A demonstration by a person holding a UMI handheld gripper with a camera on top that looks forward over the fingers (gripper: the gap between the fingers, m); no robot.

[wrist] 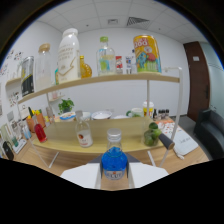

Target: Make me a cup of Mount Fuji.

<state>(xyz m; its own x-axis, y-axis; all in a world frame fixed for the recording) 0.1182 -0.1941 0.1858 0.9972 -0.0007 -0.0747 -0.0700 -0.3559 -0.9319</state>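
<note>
Bottle (114, 161) of blue liquid, upright, neck straight up, dead centre between the 2 white fingers (80, 175) of the gripper (114, 176) and just off the counter's near edge. Flanked closely by a finger on each side, but no telling whether pressed on or merely framed. Beyond, well apart on the counter (60, 134): 1 small clear bottle (83, 132), a glass of limes (152, 135).

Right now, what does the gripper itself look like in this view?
Only the gripper fingers show: two broad, flat, pale white-grey pads with angled tips, rising from a black body below. No cables, markings, hand or sleeve are visible.
</note>
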